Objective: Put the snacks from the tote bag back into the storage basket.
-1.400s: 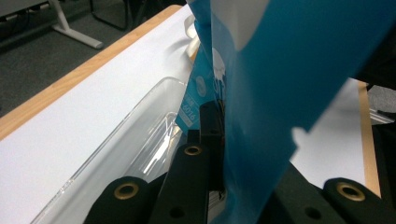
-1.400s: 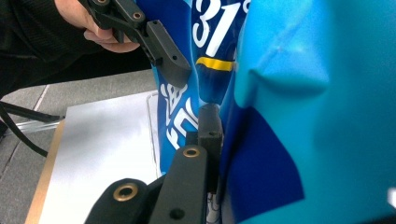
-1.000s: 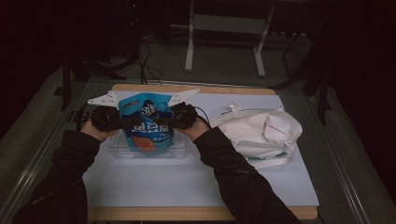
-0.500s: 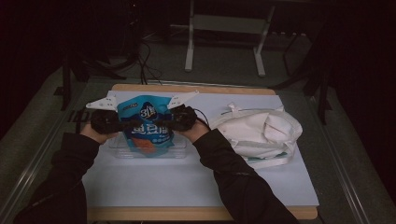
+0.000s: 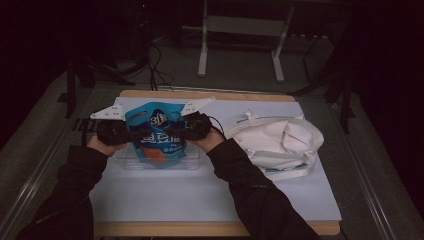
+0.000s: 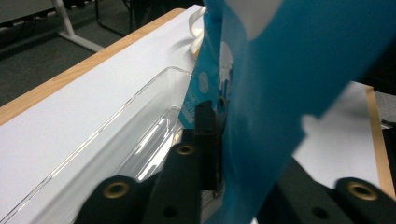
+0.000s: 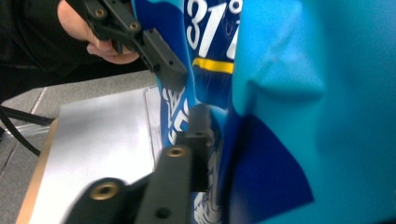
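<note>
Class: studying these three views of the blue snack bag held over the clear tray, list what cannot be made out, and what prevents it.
1. Left gripper view: the blue printed foil snack bag hides the second jaw.
2. High view: the clear plastic tray is partly covered by that bag; its contents are unseen.
3. High view: the white cloth tote bag is crumpled; its inside is hidden.
4. Right gripper view: close bag print is blurred.

Both forearms wear dark, loose sleeves, creased at the elbows. The left tongs point(image 5: 131, 134) and right tongs point(image 5: 176, 131) are matte black, each topped by a pale grey three-cornered plate — a thin black cable trails from the right one. Up close, the black jaws are flat bars fixed with brass-coloured screws.
</note>
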`<move>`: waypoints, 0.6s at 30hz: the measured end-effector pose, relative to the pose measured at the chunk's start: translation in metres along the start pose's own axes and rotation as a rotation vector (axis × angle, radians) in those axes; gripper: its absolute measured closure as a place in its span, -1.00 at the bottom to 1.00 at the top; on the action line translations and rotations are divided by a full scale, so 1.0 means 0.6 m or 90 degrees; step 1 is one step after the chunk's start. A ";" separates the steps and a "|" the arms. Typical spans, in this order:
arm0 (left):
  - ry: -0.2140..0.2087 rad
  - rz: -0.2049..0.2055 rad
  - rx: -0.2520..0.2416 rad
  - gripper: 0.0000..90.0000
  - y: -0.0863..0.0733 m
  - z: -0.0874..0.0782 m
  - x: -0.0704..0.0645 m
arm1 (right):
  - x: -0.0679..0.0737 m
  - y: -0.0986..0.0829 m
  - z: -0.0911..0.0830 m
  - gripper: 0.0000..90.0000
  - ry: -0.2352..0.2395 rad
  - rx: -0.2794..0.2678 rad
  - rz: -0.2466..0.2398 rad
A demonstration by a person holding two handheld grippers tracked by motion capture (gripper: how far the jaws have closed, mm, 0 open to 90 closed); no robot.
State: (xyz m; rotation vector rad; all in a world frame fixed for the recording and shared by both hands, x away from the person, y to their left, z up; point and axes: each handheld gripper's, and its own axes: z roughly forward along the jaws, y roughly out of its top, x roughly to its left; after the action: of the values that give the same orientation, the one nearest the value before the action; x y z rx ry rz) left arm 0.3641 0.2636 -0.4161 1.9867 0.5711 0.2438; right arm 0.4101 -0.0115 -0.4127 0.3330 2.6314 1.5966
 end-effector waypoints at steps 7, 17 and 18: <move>0.019 -0.006 -0.004 0.35 -0.001 0.000 -0.009 | 0.008 0.006 -0.007 0.04 -0.018 -0.007 -0.005; 0.047 -0.060 -0.018 -0.69 -0.005 -0.009 -0.016 | 0.004 0.001 -0.019 -0.60 -0.041 -0.041 0.006; 0.060 -0.066 -0.015 -0.76 -0.005 -0.009 -0.016 | 0.005 0.000 -0.021 -0.68 -0.056 -0.044 0.002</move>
State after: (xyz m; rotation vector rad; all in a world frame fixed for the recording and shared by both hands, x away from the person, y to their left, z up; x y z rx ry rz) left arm 0.3529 0.2643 -0.4157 1.9234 0.7262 0.2796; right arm 0.4051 -0.0221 -0.4068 0.3950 2.5063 1.6305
